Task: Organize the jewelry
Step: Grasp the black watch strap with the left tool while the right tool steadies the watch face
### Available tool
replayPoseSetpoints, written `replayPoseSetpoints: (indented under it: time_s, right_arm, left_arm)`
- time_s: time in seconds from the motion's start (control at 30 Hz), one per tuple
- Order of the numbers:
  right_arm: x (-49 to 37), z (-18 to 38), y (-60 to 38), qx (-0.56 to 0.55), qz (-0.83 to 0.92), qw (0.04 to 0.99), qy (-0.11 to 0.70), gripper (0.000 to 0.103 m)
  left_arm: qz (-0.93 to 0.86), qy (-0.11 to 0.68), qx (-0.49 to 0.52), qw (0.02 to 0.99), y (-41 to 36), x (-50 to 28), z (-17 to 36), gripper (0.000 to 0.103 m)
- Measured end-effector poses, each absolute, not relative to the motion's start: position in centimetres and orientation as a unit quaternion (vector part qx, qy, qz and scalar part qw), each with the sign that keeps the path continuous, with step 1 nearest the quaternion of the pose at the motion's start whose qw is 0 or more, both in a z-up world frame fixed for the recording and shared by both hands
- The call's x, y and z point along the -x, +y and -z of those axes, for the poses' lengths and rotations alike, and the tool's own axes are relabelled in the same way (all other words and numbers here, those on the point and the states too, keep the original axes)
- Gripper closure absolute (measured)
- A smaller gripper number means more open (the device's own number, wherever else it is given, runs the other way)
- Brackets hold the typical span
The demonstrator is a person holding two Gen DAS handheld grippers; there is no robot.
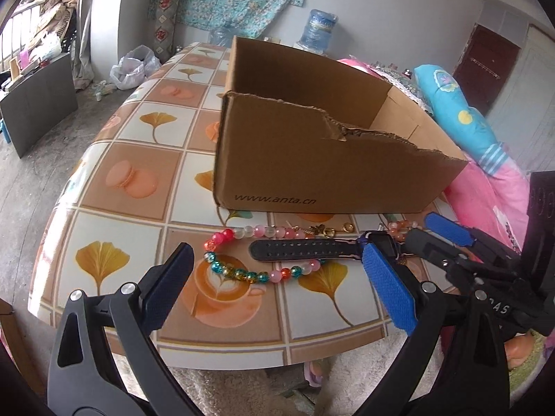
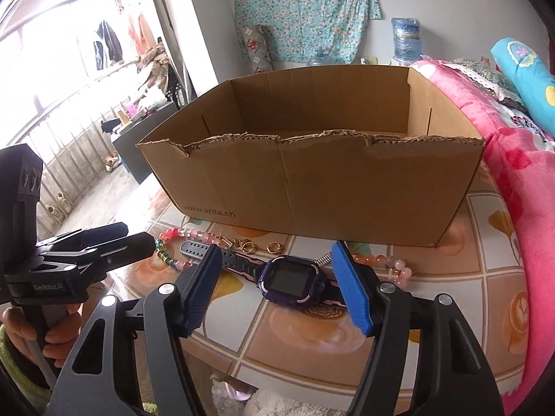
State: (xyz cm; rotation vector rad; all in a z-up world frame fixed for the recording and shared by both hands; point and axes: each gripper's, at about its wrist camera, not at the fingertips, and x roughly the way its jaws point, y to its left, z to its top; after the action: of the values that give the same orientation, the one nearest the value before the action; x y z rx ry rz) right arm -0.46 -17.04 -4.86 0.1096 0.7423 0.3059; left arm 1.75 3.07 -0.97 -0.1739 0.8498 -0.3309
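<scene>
1. We are holding the right gripper [image 2: 277,284] low over the table [image 2: 492,242], its jaws spread wide and closing on nothing; the blue pads [image 2: 352,287] are standing on either side of the watch [image 2: 289,280].
2. The watch is lying flat on the table, screen up, its face between the right fingers; its strap [image 1: 305,250] is running off to the left.
3. We are keeping the left gripper [image 1: 277,277] spread wide as well, empty, hovering above the table's near edge with the strap end and part of the beads [image 1: 242,272] between its fingers.
4. The beads are lying in a loose loop around the strap, pink and red ones behind it, teal and amber ones in front.
5. Just behind the watch, small gold pieces [image 2: 274,247] are lying near the box, and a pink bead string [image 2: 388,261] is trailing off to the right.
6. The box [image 2: 312,187] is standing open behind the jewelry, its near wall torn along the top; we cannot see its floor.
7. A pink blanket [image 2: 513,159] is pressing against the table's right side.
</scene>
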Motion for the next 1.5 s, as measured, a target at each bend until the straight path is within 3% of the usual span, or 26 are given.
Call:
replayPoseSetpoints:
  time_s: [0.07,0.13,0.27,0.57,0.7,0.77,1.1,1.5]
  right_arm:
    - [0.2,5.3,-16.9,-0.051,-0.157,0.917,0.364,0.042]
    - [0.0,5.8,-16.8,-0.047,-0.158,0.915,0.369,0.046]
    - [-0.5,7.1,-16.9,-0.051,-0.158,0.908,0.385,0.055]
    - [-0.8,8.4,-17.7,-0.067,-0.154,0.899,0.405,0.058]
    - [-0.9,8.7,-18.1,-0.077,-0.157,0.896,0.408,0.058]
    - [-0.9,8.8,-18.1,-0.076,-0.157,0.897,0.407,0.058]
    - [-1.1,9.2,-18.4,-0.074,-0.16,0.896,0.407,0.058]
    - [-0.9,9.0,-18.4,-0.067,-0.162,0.898,0.404,0.058]
  left_arm:
    - [0.179,0.412,0.09,0.889,2.5,-2.0,1.0,0.013]
    - [0.193,0.423,0.093,0.881,2.0,-2.5,1.3,0.028]
    - [0.189,0.456,0.097,0.864,1.1,-4.0,2.5,0.042]
    - [0.147,0.511,0.091,0.842,0.6,-6.3,4.1,0.042]
    - [0.138,0.516,0.08,0.842,0.2,-6.8,4.1,0.04]
    - [0.142,0.52,0.071,0.839,-0.2,-7.1,4.1,0.034]
    - [0.191,0.505,0.096,0.836,-1.5,-6.7,3.5,0.035]
    - [0.201,0.445,0.011,0.873,-4.6,-4.9,1.3,0.075]
